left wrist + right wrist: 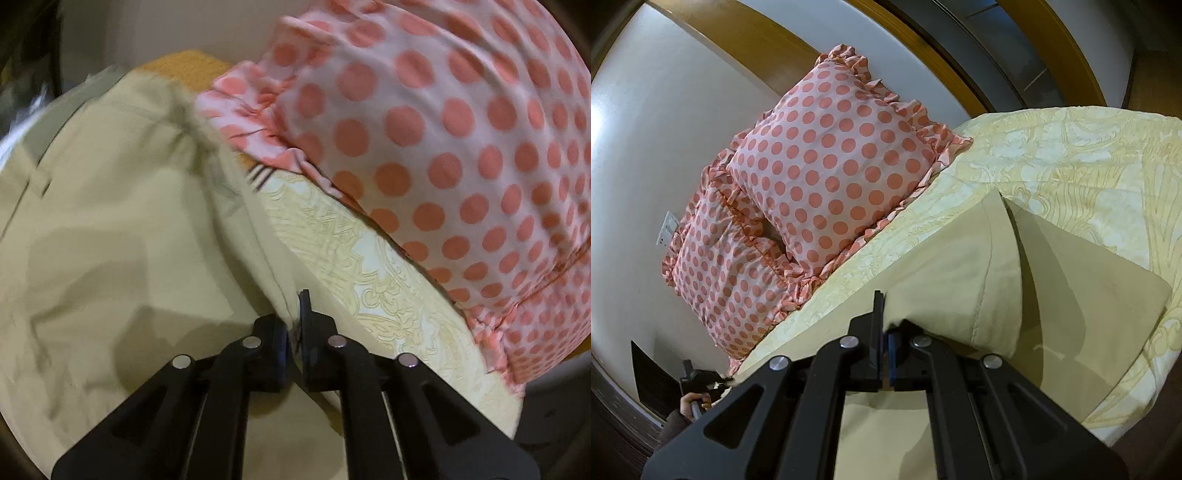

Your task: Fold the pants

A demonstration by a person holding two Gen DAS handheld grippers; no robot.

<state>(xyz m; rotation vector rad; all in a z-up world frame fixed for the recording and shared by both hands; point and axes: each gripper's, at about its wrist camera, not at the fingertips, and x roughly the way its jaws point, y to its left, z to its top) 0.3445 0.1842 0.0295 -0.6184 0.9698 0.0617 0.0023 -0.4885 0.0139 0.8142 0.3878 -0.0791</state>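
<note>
Bedspread (pixel 1071 155) under pants (pixel 945 266); both grippers' (pixel 293 325) (pixel 884 332) pinch points hidden.

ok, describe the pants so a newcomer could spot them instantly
Start at the bed with the pale yellow patterned cover. Two polka-dot pillows sit at its head; the pants lie on the cover beside them, pinched by both the left gripper and the right gripper. They are the only plain khaki fabric there, with no print.
</note>
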